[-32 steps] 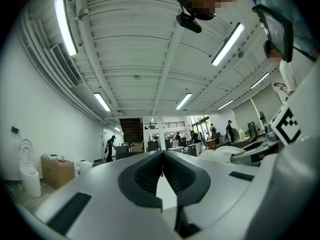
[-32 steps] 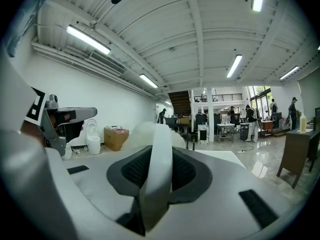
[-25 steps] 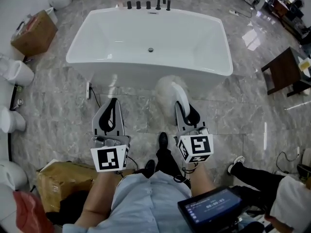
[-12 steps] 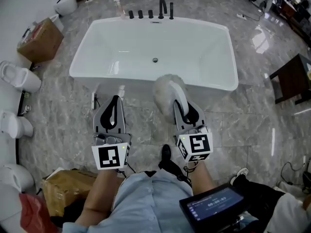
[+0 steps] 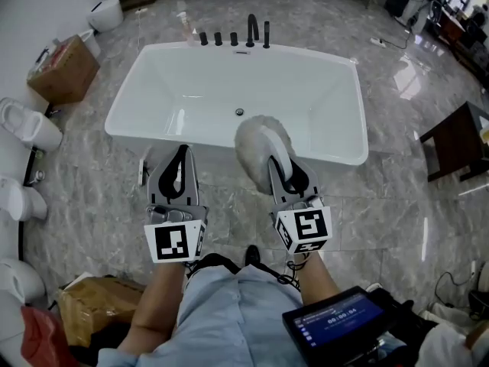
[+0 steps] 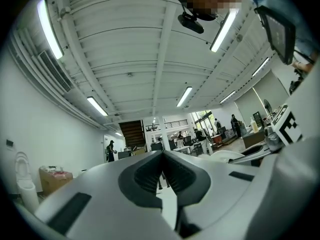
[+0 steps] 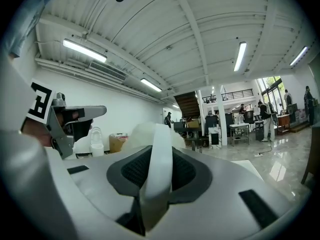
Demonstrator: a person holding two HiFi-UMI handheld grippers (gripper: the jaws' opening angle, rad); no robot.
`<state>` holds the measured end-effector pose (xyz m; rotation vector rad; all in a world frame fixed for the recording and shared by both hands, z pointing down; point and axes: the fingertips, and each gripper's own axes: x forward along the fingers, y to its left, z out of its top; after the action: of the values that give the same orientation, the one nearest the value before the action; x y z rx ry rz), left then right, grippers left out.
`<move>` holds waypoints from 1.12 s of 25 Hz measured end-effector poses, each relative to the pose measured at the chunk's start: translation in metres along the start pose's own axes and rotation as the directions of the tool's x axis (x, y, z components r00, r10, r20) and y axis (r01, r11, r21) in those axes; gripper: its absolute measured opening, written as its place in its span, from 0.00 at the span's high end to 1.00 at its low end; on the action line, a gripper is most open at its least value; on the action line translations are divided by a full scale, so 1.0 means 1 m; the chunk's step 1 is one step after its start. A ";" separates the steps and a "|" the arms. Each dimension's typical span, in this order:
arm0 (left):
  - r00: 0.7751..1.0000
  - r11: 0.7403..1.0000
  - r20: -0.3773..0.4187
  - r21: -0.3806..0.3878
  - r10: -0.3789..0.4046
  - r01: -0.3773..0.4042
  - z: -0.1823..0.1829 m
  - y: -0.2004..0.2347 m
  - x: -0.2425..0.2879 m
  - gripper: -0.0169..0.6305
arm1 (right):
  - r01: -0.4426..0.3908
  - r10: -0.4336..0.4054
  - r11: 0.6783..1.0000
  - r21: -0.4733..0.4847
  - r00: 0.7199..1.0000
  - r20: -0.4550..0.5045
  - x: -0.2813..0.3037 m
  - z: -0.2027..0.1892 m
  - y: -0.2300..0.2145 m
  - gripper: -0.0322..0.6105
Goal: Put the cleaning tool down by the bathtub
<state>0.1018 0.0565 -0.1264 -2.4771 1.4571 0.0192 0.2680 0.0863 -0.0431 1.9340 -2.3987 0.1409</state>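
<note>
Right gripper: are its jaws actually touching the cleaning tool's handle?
Touching. In the right gripper view, both dark pads of the right gripper press on the white handle of the cleaning tool, with no gap on either side.

The fluffy, white-handled cleaning tool (image 5: 260, 141) is held aloft, its head over the near rim of the white bathtub (image 5: 309, 53).
</note>
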 end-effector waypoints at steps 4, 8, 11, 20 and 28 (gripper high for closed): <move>0.999 0.999 0.007 0.002 0.033 -0.033 -0.001 0.009 0.003 0.95 | -0.016 0.016 1.000 -0.016 1.000 0.019 0.016 0.007 -0.005 0.79; 0.998 0.998 0.004 0.001 0.061 -0.061 -0.006 0.024 0.003 0.95 | -0.039 0.040 0.999 -0.030 0.999 0.023 0.033 0.012 0.002 0.79; 0.997 0.997 0.006 -0.005 0.077 -0.077 -0.011 0.038 0.004 0.95 | -0.053 0.054 0.998 -0.042 0.998 0.023 0.046 0.013 0.010 0.79; 0.996 0.993 -0.020 -0.067 0.092 -0.093 -0.040 0.085 0.026 0.95 | -0.089 0.087 0.994 -0.069 0.996 -0.033 0.097 -0.001 0.043 0.79; 0.995 0.991 -0.067 -0.106 0.071 -0.078 -0.089 0.121 0.029 0.95 | -0.160 0.146 0.982 -0.104 0.981 -0.130 0.139 -0.040 0.081 0.79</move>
<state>0.0016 -0.0449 -0.0717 -2.5282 1.6142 0.0357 0.1590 -0.0270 0.0076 1.6429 -2.4174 0.1220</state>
